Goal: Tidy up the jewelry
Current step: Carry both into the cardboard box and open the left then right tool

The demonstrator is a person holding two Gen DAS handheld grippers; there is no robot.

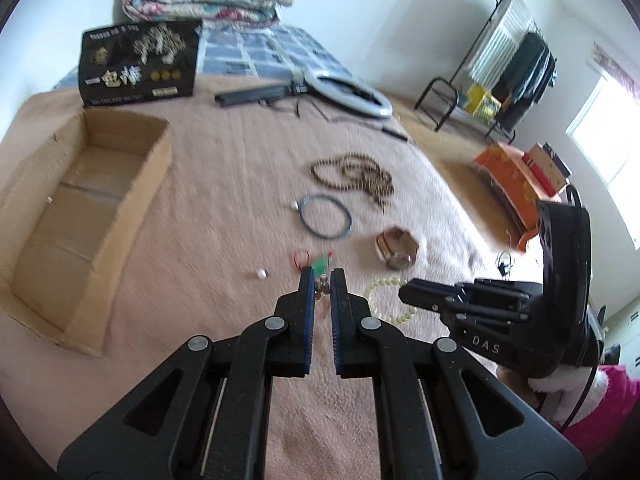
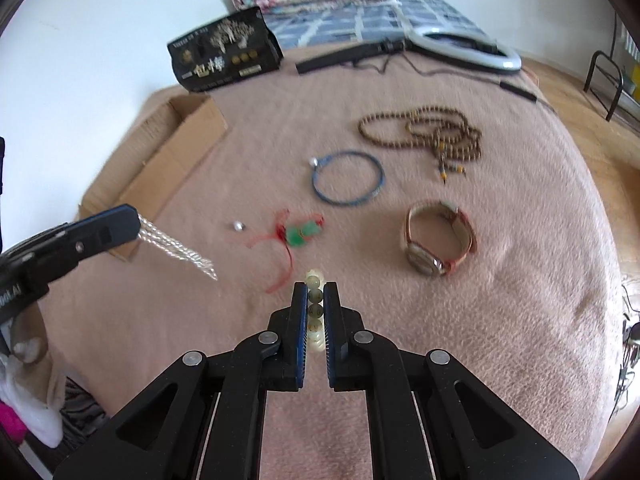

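The cardboard box (image 1: pixel 86 216) is sitting at the far left of the bed (image 1: pixel 224 184), open at the top. To the right of the box, the left tool (image 1: pixel 322 276) is pinching a silver chain (image 2: pixel 176 246), which is hanging from its tip in the right wrist view. Right of the box, a small pearl (image 1: pixel 261 273) is lying on the bed, and just right of it the green pendant (image 2: pixel 301 234) on its red cord is lying. Farther from the box, the blue ring (image 2: pixel 347 178) is lying flat, with the brown beads (image 2: pixel 432 136) coiled beyond it to the right. The watch (image 2: pixel 438 240) is resting farthest right of the box, apart from the ring. The right tool (image 2: pixel 316 292) is pinching a pale bead bracelet (image 2: pixel 314 310), and the beads are lining up between its nearly closed fingers. Behind the box, a black packet (image 1: pixel 140 62) is leaning, and a ring light (image 1: pixel 348 94) is lying farther right.
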